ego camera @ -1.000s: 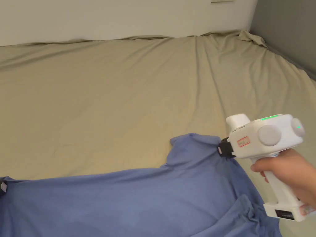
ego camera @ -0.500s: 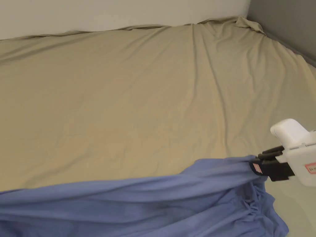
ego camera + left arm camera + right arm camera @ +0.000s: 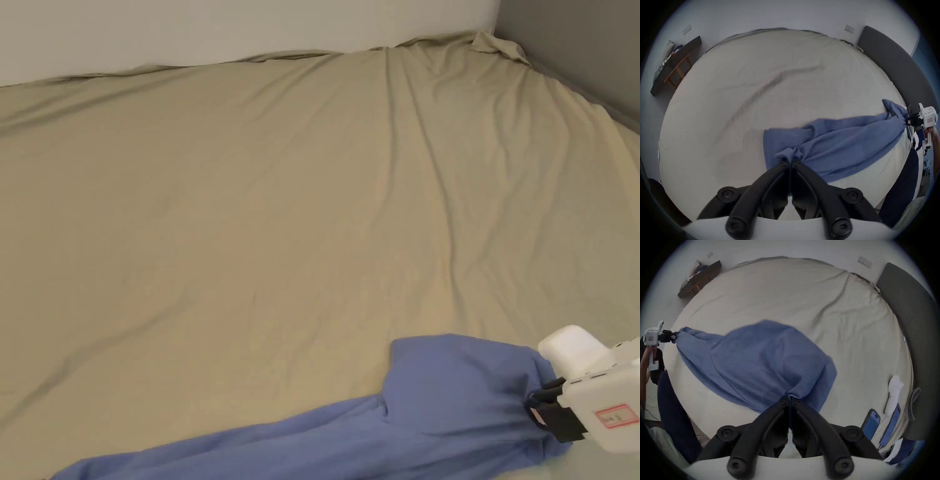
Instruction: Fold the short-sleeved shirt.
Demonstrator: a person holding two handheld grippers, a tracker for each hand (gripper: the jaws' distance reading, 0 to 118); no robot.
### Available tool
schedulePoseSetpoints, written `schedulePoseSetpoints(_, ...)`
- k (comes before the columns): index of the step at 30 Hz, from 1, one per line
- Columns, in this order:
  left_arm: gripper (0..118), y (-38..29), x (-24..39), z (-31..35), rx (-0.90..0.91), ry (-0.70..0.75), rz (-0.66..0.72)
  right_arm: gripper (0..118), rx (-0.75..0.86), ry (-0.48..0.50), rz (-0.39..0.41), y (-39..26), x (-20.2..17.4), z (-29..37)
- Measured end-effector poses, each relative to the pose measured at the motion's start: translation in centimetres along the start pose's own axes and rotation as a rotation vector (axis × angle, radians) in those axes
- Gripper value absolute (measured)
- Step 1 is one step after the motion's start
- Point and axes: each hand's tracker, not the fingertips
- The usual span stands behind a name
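Since 1 s ago: right gripper [image 3: 542, 407] went from mid-right of the head view down to the bottom-right corner, jaws still pinched on the blue shirt [image 3: 437, 400]. Shirt was spread wide across the lower frame; it's now a narrow band near the tan sheet's [image 3: 281, 219] front edge, less cloth showing. Holding hand has left the head view.
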Motion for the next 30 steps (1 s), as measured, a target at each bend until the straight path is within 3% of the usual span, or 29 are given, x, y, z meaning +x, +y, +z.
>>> schedulePoseSetpoints(6, 0, -1.2, -0.7, -1.9, 0.002, 0.004, 0.045, 4, -0.054, 0.012, -0.053, -1.5, 0.1, -4.1)
schedulePoseSetpoints(8, 0, -1.2, -0.6, -2.1, 0.003, 0.006, 0.052, 4, -0.056, 0.025, -0.119, -1.1, 0.6, -3.7)
schedulePoseSetpoints(11, 2, -1.2, -0.3, -2.1, 0.015, 0.017, 0.058, 6, -0.046, 0.017, -0.096, -1.5, 0.2, -3.8)
schedulePoseSetpoints(12, 12, -0.9, -0.4, -1.7, 0.013, 0.016, 0.077, 9, -0.042, 0.016, -0.099, -1.4, 0.3, -3.4)
schedulePoseSetpoints(13, 31, -0.5, -0.5, -0.8, 0.010, -0.003, 0.129, 18, -0.040, 0.019, -0.091, -1.1, 0.3, -2.8)
schedulePoseSetpoints(14, 71, -0.6, -1.0, -0.2, 0.047, 0.011, 0.184, 42, -0.025, 0.015, -0.061, -1.1, 0.2, -1.6)
schedulePoseSetpoints(15, 118, -0.4, -0.8, 1.2, 0.119, 0.047, 0.181, 100, 0.025, 0.002, -0.046, -1.2, 0.1, -0.1)
schedulePoseSetpoints(16, 118, -0.2, -0.7, 2.3, 0.161, 0.071, 0.144, 118, 0.088, -0.011, -0.065, -1.2, 0.1, 1.4)
schedulePoseSetpoints(17, 118, -0.2, -0.8, 4.5, 0.296, 0.073, 0.154, 117, 0.174, -0.015, -0.093, -1.3, 0.1, 3.0)
schedulePoseSetpoints(18, 118, -0.4, -1.5, 5.5, 0.298, 0.051, 0.177, 117, 0.320, 0.030, -0.144, -1.0, -0.2, 5.8)
schedulePoseSetpoints(23, 118, -0.6, -1.0, 7.5, 0.266, -0.058, 0.231, 114, 0.558, 0.276, -0.389, -2.0, 0.0, 9.3)
schedulePoseSetpoints(24, 118, -0.8, -0.8, 7.2, 0.198, -0.077, 0.216, 111, 0.562, 0.315, -0.419, -2.0, -0.9, 10.1)
schedulePoseSetpoints(25, 115, -1.3, -0.6, 6.4, 0.168, -0.081, 0.180, 100, 0.550, 0.317, -0.437, -1.8, -1.5, 10.2)
schedulePoseSetpoints(26, 95, -1.5, -0.2, 5.8, 0.157, -0.068, 0.168, 57, 0.539, 0.282, -0.408, -1.7, -2.5, 9.9)
schedulePoseSetpoints(27, 23, -1.7, 0.0, 4.9, 0.151, -0.053, 0.179, 2, 0.544, 0.193, -0.382, -1.8, -3.4, 9.5)
schedulePoseSetpoints(28, 0, -2.2, 0.0, 4.3, 0.142, -0.048, 0.183, 2, 0.540, 0.212, -0.366, -2.1, -3.3, 8.7)
schedulePoseSetpoints(29, 0, -2.3, -0.9, 3.7, 0.148, -0.065, 0.215, 2, 0.515, 0.251, -0.324, -2.1, -3.6, 8.2)
schedulePoseSetpoints(30, 0, -2.5, -1.7, 3.2, 0.142, -0.177, 0.264, 2, 0.506, 0.313, -0.337, -2.2, -3.7, 7.9)
